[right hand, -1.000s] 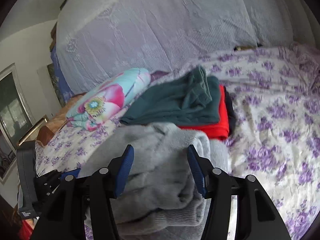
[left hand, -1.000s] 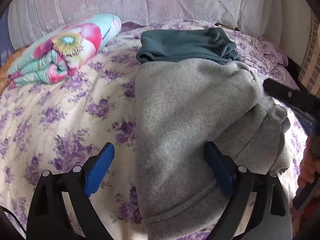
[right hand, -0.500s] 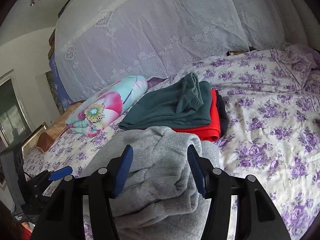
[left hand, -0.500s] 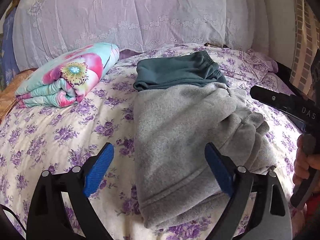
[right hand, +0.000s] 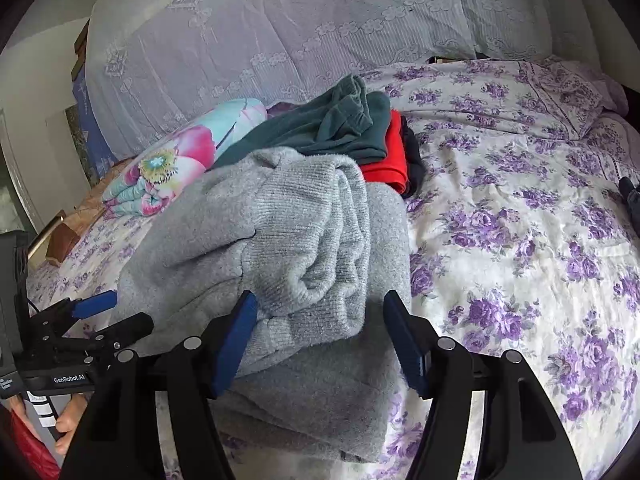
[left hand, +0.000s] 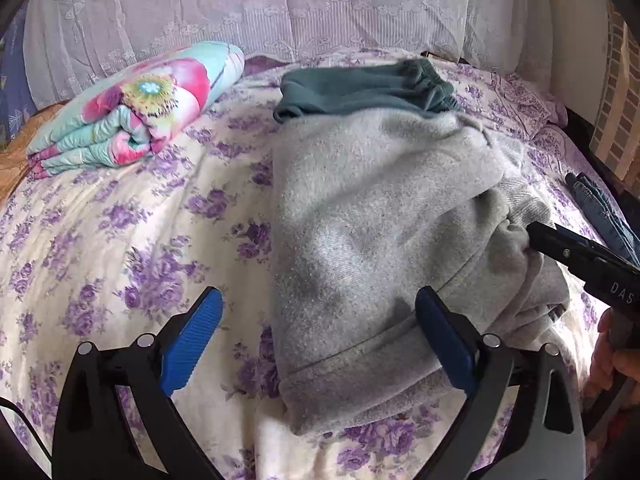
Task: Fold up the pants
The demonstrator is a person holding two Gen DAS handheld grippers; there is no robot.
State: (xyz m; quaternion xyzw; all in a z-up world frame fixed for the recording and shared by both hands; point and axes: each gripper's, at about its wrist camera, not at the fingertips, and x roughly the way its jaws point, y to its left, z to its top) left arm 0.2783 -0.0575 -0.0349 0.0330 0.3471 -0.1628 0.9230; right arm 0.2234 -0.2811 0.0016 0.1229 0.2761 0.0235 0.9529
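Note:
The grey pants (left hand: 372,216) lie folded in a thick bundle on the floral bed sheet (left hand: 120,220). My left gripper (left hand: 316,344) is open at the bundle's near left corner, its right finger over the cloth and its left finger over the sheet. My right gripper (right hand: 320,340) is open, its jaws on either side of the bunched grey waistband end (right hand: 296,248), gripping nothing. The right gripper's black finger (left hand: 576,252) touches the bundle's right side in the left wrist view. The left gripper (right hand: 92,316) shows at the left in the right wrist view.
Folded teal pants (left hand: 360,88) lie just behind the grey bundle, on red and dark garments (right hand: 388,156). A rolled floral blanket (left hand: 136,108) lies at the back left. A lace-covered headboard (right hand: 280,28) stands behind. Denim (left hand: 600,204) lies at the right bed edge.
Both grippers have come closer to the grey bundle after pulling back. The right gripper's finger now touches the bundle's right side. The jaws stayed open.

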